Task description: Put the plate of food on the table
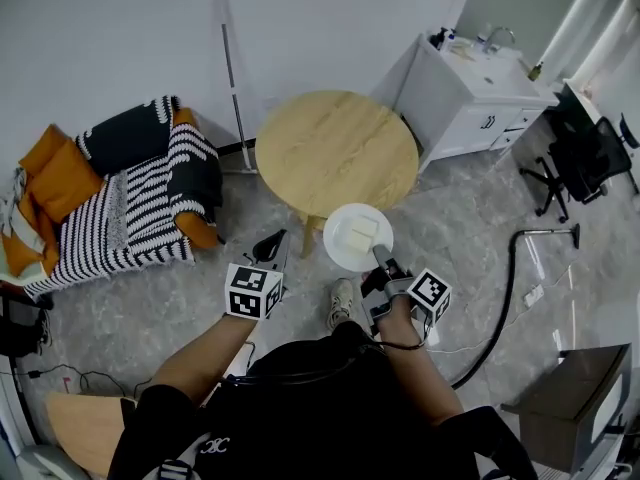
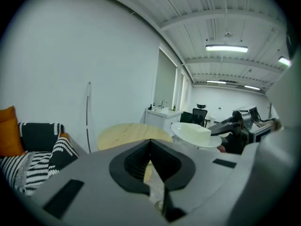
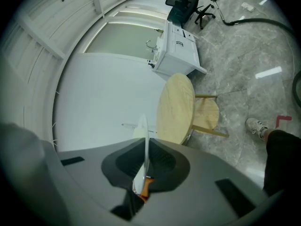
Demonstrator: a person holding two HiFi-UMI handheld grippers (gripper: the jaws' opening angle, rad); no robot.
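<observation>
A white plate [image 1: 358, 236] with a pale block of food hangs level over the floor, just off the near edge of the round wooden table [image 1: 335, 153]. My right gripper [image 1: 383, 261] is shut on the plate's near rim. In the right gripper view the plate [image 3: 144, 145] shows edge-on between the jaws, with the table [image 3: 176, 108] beyond it. My left gripper [image 1: 270, 248] is to the left of the plate, shut and holding nothing. The left gripper view shows the left gripper [image 2: 151, 144], the plate [image 2: 195, 134] at its right, and the table [image 2: 134, 133].
An armchair with a striped blanket and orange cushions [image 1: 130, 188] stands at the left. A white sink cabinet [image 1: 465, 93] and a black office chair [image 1: 585, 153] are at the back right. A black hose [image 1: 510, 298] and a cardboard box [image 1: 575, 393] lie on the floor at the right.
</observation>
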